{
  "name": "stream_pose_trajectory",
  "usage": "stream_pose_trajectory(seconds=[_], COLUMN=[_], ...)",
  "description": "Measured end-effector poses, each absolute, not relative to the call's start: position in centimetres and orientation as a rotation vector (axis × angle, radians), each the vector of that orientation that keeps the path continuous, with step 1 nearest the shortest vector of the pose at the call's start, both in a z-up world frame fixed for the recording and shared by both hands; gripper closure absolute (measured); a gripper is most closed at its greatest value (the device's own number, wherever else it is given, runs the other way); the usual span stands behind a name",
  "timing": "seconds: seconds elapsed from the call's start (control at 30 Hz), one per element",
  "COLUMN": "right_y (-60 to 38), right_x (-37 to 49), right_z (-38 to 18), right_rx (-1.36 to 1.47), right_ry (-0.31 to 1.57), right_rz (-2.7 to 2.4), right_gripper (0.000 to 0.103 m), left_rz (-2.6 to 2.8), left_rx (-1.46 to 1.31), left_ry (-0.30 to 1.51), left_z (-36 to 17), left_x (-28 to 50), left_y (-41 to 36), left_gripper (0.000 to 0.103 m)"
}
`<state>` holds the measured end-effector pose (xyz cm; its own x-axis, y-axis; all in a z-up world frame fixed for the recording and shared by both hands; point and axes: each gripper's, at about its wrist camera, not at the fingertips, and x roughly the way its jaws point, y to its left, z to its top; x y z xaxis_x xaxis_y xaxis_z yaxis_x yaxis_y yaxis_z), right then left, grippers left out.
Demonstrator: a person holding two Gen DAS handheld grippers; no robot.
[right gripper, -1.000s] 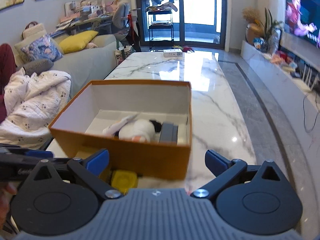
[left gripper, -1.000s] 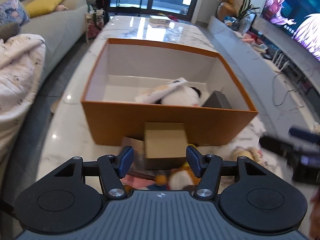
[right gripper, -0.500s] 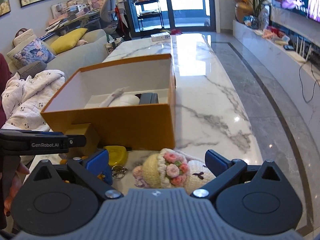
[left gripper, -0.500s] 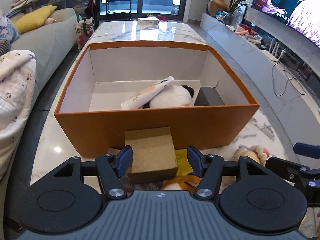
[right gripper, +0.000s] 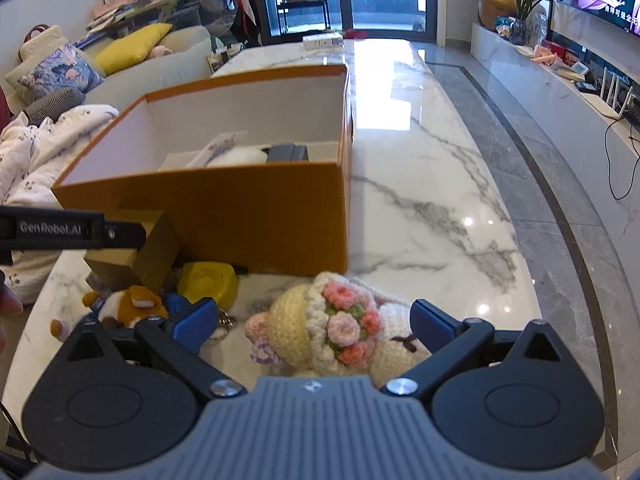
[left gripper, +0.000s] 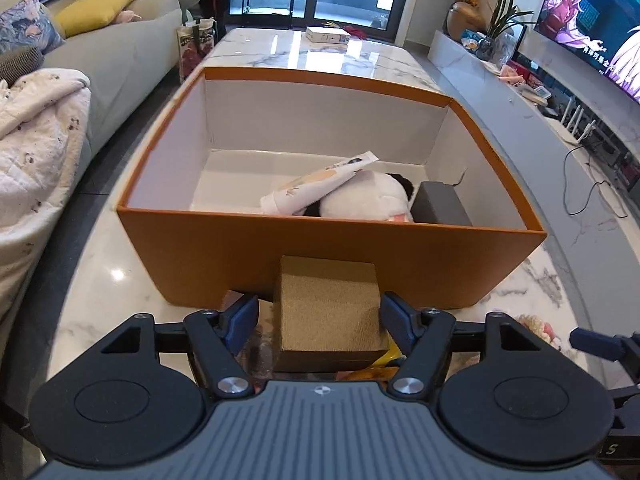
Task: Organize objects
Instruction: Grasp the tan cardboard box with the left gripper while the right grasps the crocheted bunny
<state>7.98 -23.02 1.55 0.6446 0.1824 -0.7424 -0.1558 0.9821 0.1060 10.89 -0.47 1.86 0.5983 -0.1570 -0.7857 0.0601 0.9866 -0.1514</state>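
An open orange box (left gripper: 332, 256) stands on the marble table (left gripper: 96, 292) and holds a white tube (left gripper: 320, 182), a white plush (left gripper: 368, 200) and a grey case (left gripper: 440, 206). My left gripper (left gripper: 322, 322) is open, its jaws on either side of a small brown cardboard box (left gripper: 330, 308) in front of the orange box. My right gripper (right gripper: 316, 322) is open around a crocheted doll with pink flowers (right gripper: 336, 320). The orange box (right gripper: 256, 212) and the brown box (right gripper: 136, 252) also show in the right wrist view.
A yellow case (right gripper: 208, 282), a small orange plush (right gripper: 132, 304) and a keyring lie between the brown box and the doll. A sofa with a blanket (left gripper: 36, 128) is left of the table. A small white box (left gripper: 326, 35) sits at the far end.
My left gripper has come closer over the brown box. My right gripper has dropped and moved forward, so the crocheted doll now lies between its jaws.
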Motion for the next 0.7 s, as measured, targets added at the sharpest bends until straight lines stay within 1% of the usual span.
stream_pose_trajectory(seconds=[0.17, 0.37, 0.7], right_y=[-23.6, -24.0, -23.5], right_x=[8.0, 8.4, 9.5], right_z=[1.1, 0.0, -1.4], right_rx=[0.053, 0.076, 0.022], right_ry=[0.864, 0.876, 0.815], right_rz=[0.179, 0.139, 0.073], right_gripper=[0.001, 0.001, 0.001], left_rz=[-0.139, -0.118, -0.116], left_rx=[-0.117, -0.088, -0.088], left_ry=[0.973, 0.961, 0.989], left_z=[0.4, 0.0, -0.5], left_x=[11.3, 11.4, 12.1], left_y=[-0.9, -1.1, -1.1], left_gripper=[0.024, 0.024, 0.024])
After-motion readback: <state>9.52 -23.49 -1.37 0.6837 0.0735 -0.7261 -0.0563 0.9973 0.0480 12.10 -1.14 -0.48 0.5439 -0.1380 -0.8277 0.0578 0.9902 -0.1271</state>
